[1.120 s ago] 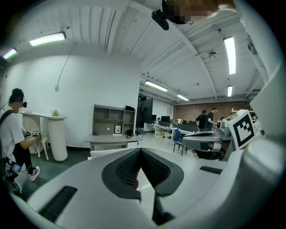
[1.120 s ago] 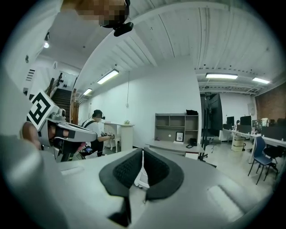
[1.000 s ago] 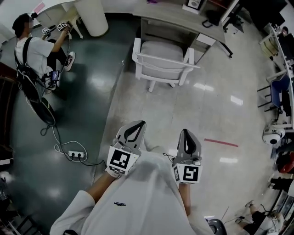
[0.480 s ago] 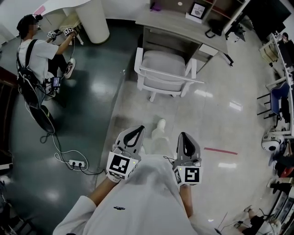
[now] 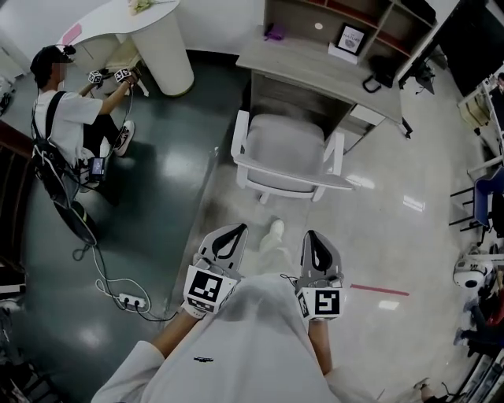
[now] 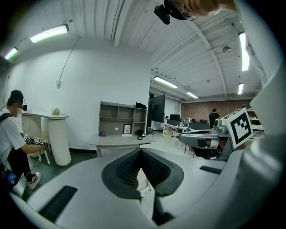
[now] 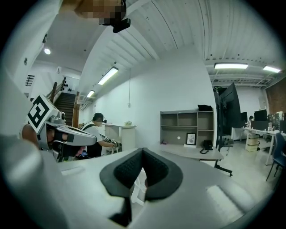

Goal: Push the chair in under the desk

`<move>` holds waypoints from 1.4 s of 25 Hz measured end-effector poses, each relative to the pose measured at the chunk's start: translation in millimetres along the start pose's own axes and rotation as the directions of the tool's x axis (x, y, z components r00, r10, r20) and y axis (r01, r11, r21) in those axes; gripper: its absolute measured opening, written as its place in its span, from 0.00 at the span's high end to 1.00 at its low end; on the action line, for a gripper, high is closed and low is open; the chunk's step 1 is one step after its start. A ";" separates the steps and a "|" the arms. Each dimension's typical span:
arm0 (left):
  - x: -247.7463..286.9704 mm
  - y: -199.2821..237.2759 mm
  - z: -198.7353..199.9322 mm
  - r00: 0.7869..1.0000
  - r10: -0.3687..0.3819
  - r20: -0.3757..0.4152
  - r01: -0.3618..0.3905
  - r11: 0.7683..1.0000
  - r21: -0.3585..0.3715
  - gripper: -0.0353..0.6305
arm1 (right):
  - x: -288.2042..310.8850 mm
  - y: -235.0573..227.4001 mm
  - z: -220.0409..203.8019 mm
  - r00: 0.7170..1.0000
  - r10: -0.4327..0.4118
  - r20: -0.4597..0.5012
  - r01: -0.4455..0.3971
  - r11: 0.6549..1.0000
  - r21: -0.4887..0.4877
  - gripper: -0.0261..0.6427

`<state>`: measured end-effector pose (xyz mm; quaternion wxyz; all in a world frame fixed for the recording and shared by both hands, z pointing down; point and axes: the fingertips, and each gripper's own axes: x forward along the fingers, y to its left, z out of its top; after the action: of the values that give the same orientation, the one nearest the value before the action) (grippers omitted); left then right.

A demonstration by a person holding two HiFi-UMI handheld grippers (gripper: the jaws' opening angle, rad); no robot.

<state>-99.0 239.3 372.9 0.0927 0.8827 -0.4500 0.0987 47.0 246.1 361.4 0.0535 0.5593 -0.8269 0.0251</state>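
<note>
A white chair with a grey seat stands with its back toward me, its front partly under the light wooden desk. My left gripper and right gripper are held side by side in front of me, both shut and empty, well short of the chair's back rail. In the left gripper view the left gripper points toward the desk. The right gripper in its own view shows pads pressed together, with the desk beyond.
A person sits on the dark floor at the left holding grippers beside a white round pedestal. A power strip and cable lie on the floor at my left. Shelves stand behind the desk. Office chairs crowd the right edge.
I have walked forward: the chair and desk are now nearer and lower in the head view. Both grippers stay shut and keep their places before me.
</note>
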 end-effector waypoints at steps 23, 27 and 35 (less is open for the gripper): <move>239.3 61.5 90.0 0.995 0.070 -0.070 -0.067 0.997 0.038 0.94 | 211.9 -160.7 36.0 0.982 0.191 0.010 -0.191 0.982 -0.011 0.94; 240.7 77.2 82.3 0.992 0.074 -0.100 -0.071 0.997 0.032 0.94 | 227.6 -157.3 41.4 0.982 0.187 0.003 -0.187 0.982 -0.033 0.94; 262.4 84.3 90.6 0.991 -0.058 -0.123 0.070 0.993 0.090 0.94 | 229.1 -162.9 37.2 0.982 0.176 -0.069 -0.178 0.984 -0.011 0.94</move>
<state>-8.2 -35.9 359.6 0.0809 0.8926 -0.4099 0.1695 111.4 -29.7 348.2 0.0839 0.4819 -0.8712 0.0415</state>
